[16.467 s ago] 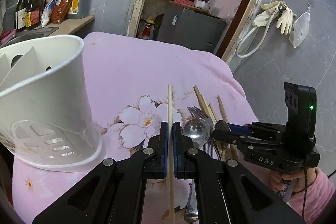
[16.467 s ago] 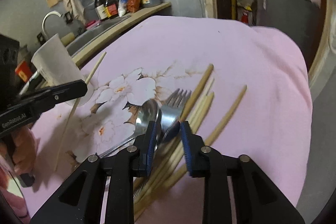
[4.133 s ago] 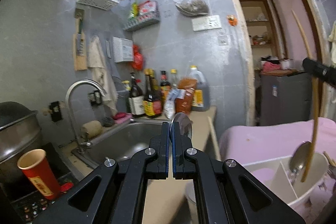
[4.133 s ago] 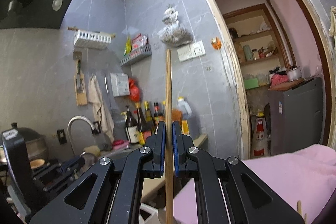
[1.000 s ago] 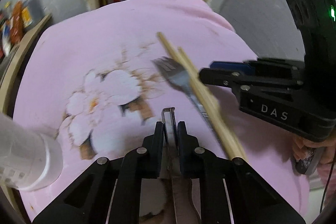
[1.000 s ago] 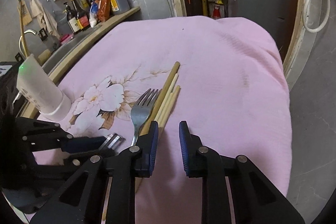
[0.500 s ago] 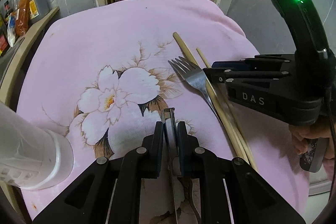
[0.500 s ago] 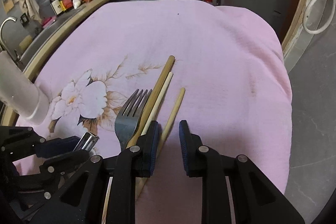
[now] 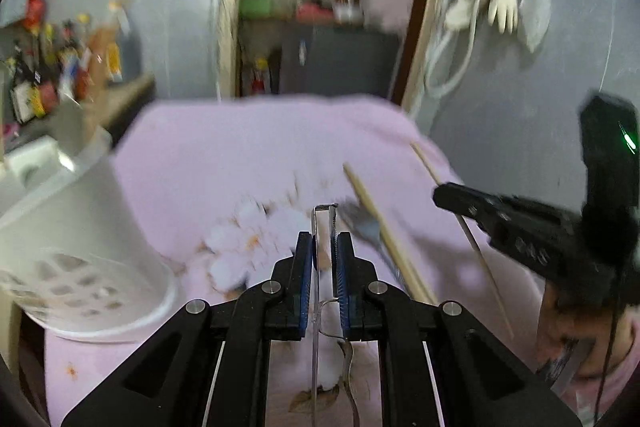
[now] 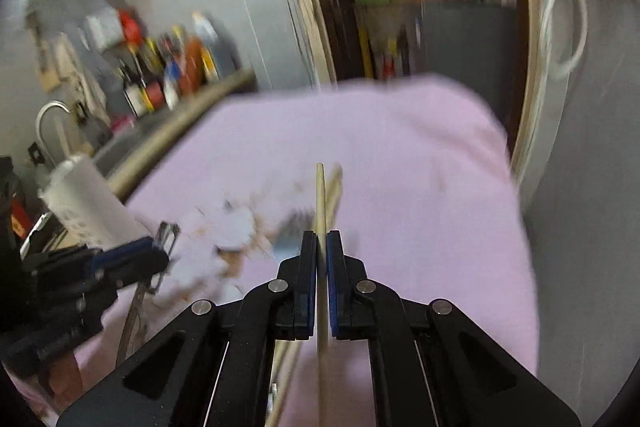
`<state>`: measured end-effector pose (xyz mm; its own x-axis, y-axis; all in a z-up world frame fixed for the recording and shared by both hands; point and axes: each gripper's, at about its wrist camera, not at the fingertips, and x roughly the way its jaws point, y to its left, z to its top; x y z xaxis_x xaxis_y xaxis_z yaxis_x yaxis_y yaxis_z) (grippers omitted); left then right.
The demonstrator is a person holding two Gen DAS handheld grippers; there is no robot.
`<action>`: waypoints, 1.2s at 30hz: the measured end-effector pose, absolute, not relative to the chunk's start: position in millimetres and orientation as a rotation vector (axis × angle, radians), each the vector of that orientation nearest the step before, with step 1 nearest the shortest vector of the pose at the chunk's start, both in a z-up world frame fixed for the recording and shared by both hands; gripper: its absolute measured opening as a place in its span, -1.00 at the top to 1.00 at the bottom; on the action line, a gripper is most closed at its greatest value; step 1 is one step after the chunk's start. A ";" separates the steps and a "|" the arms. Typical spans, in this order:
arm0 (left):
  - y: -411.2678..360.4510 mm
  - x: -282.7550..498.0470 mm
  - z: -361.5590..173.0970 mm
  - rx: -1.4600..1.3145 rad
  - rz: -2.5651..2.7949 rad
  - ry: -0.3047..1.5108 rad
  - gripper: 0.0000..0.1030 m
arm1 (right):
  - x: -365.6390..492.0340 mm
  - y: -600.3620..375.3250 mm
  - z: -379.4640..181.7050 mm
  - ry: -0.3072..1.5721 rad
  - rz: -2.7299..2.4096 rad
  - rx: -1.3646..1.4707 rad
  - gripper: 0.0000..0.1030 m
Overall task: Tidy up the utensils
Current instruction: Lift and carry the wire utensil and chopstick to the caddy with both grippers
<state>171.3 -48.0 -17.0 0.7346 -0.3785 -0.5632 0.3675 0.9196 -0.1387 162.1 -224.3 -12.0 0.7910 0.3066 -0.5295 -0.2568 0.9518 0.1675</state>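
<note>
From the left wrist camera, the left gripper [image 9: 325, 255] had its blue-padded fingers [image 9: 305, 267] drawn in tight on the metal handle of a utensil [image 9: 323, 227], whose squared-off end stuck out just past the fingertips; I could not tell which kind of utensil it was. Below it lay the pink floral cloth [image 9: 240, 163], badly blurred. A fork [image 9: 362, 223] rested on the cloth just right of the gripper, with a wooden chopstick [image 9: 384, 231] lying along its right side and touching it. Further right, the right gripper [image 9: 444, 193] pinched a thinner chopstick [image 9: 472, 247] that ran through its tip at a slant, clear of the cloth. The white plastic utensil holder [image 9: 80, 235] stood at the left edge of the cloth, well apart from the fork. From the right wrist camera, the right gripper [image 10: 322, 243] had just been closing and its fingers [image 10: 309, 267] were clamped on the thin chopstick [image 10: 320, 203], which pointed straight ahead between them. Beyond the fingertips, the fork [image 10: 294, 227] and another chopstick [image 10: 335, 187] lay blurred on the pink cloth [image 10: 420, 187]. At the left, the left gripper [image 10: 160, 255] gripped its metal-handled utensil [image 10: 168, 233], and the white holder [image 10: 86, 203] stood behind it near the cloth's edge.
</note>
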 end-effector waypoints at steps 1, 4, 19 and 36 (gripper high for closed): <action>-46.0 167.2 -13.2 -0.024 -0.399 0.589 0.82 | 149.9 -219.6 -6.3 0.507 0.307 0.082 0.94; -36.2 151.5 4.6 -0.057 -0.362 0.468 0.82 | 123.8 -204.3 7.9 0.316 0.313 0.046 0.94; 59.3 117.3 106.4 -0.133 -0.155 0.083 0.82 | 107.7 -110.9 88.6 -0.176 0.424 0.108 0.94; 213.7 148.6 105.8 -0.360 0.092 0.020 0.82 | 162.0 -26.5 85.7 -0.181 0.539 0.246 0.94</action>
<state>148.6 213.7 105.8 0.9956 0.0862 -0.0354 -0.0931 0.9319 -0.3505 162.0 -26.5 85.7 0.8435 0.4834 0.2341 -0.5265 0.8303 0.1829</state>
